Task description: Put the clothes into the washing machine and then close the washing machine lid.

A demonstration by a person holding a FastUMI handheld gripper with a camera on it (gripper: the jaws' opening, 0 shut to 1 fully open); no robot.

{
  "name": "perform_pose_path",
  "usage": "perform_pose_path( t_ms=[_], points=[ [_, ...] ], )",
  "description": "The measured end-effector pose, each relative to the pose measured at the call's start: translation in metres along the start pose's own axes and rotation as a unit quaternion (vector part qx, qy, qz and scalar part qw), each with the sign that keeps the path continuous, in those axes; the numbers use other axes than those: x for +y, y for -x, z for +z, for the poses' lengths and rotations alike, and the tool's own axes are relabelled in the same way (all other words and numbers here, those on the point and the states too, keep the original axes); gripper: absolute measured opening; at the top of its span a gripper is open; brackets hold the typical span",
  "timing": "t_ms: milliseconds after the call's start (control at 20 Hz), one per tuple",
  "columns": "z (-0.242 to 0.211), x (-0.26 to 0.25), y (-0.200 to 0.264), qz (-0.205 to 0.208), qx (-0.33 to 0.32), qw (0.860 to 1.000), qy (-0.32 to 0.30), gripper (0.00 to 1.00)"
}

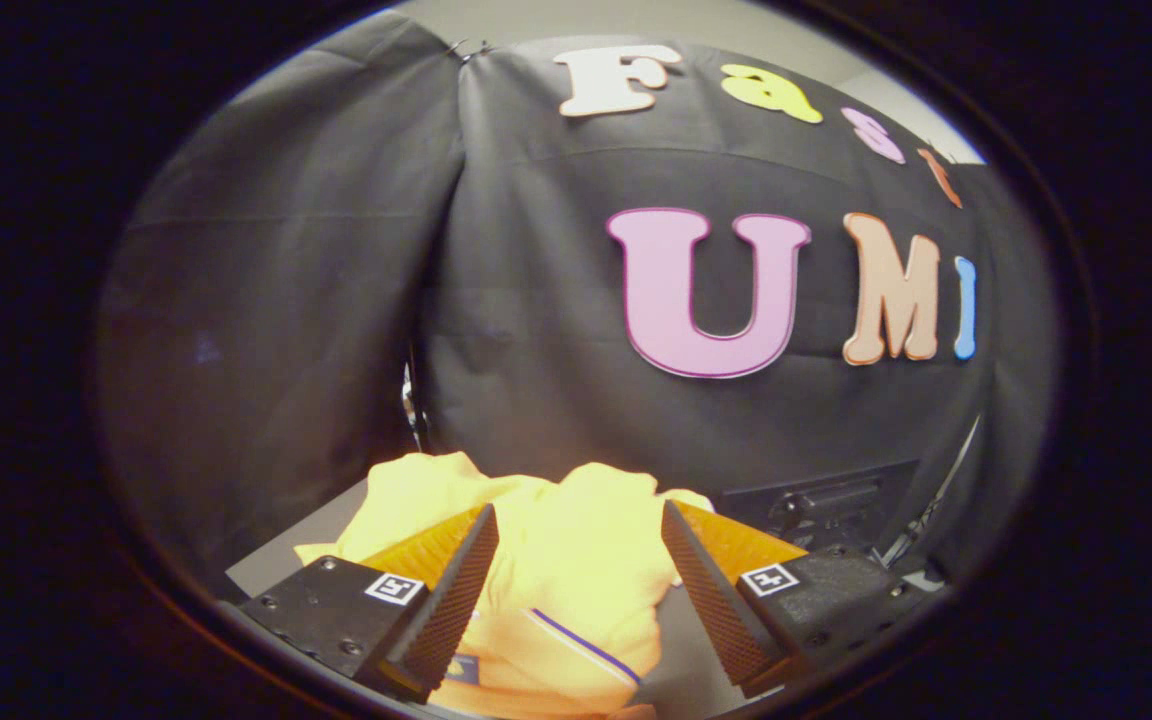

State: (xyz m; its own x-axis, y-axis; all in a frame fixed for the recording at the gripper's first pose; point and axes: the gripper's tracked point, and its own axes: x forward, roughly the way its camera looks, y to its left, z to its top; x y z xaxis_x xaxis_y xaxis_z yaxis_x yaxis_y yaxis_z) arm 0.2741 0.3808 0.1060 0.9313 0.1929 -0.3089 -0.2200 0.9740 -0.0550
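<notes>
A bright yellow garment (pixel 556 560) with a thin purple stripe lies bunched on a grey surface (pixel 271 565). It sits between my two fingers and bulges up beyond them. My gripper (pixel 579 530) is open, its fingers (pixel 456 590) spread wide to either side of the cloth. Neither pad presses on the fabric. A dark boxy object (pixel 821 500) stands behind the right finger; I cannot tell whether it is the washing machine.
The booth's black cloth wall (pixel 536 300) hangs close behind the garment. A thin metal stand (pixel 921 520) leans at the right, beside the dark box.
</notes>
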Motion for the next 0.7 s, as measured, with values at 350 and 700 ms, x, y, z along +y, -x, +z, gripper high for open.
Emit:
perform_pose_path(
  t_ms=[350,700],
  points=[
    [-0.069,0.024,-0.054,-0.025,0.165,0.985,0.032,0.97],
    [-0.077,0.035,-0.071,0.027,0.204,0.979,-0.009,0.43]
  ],
)
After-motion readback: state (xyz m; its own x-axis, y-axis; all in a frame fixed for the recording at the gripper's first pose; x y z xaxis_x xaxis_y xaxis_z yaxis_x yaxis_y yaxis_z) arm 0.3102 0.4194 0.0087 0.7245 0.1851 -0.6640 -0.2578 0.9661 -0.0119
